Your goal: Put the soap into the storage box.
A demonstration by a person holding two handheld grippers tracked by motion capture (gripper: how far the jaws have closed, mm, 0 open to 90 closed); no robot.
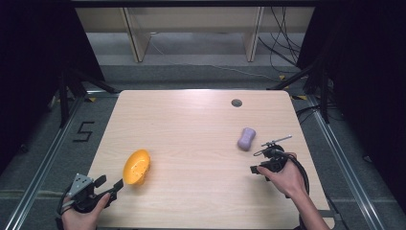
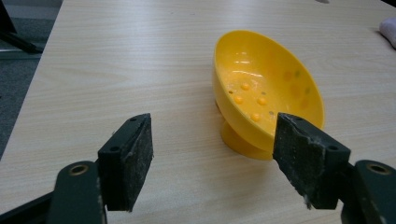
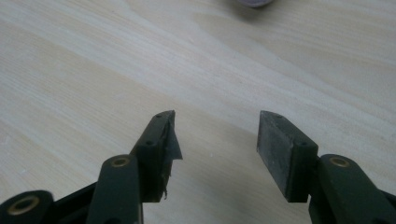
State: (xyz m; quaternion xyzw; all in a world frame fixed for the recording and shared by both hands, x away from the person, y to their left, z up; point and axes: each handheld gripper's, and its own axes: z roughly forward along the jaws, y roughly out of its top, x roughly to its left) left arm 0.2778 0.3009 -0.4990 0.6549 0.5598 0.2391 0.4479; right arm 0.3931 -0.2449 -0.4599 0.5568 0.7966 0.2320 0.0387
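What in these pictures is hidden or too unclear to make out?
- Purple soap: right gripper view, cut off by the top edge; only a sliver shows.
- Yellow dish: left gripper view, the right pad covers part of its near rim.
- Small dark round spot on the table: high view, too small to tell what it is.
- Right tool: high view, too small and dark to judge its jaws.

The yellow plastic soap dish (image 1: 136, 166) sits on its little round foot near the tabletop's front-left corner, oval bowl tipped over to one side, small bumps and holes inside. The lilac soap bar (image 1: 246, 138) lies flat, well apart, over on the right.
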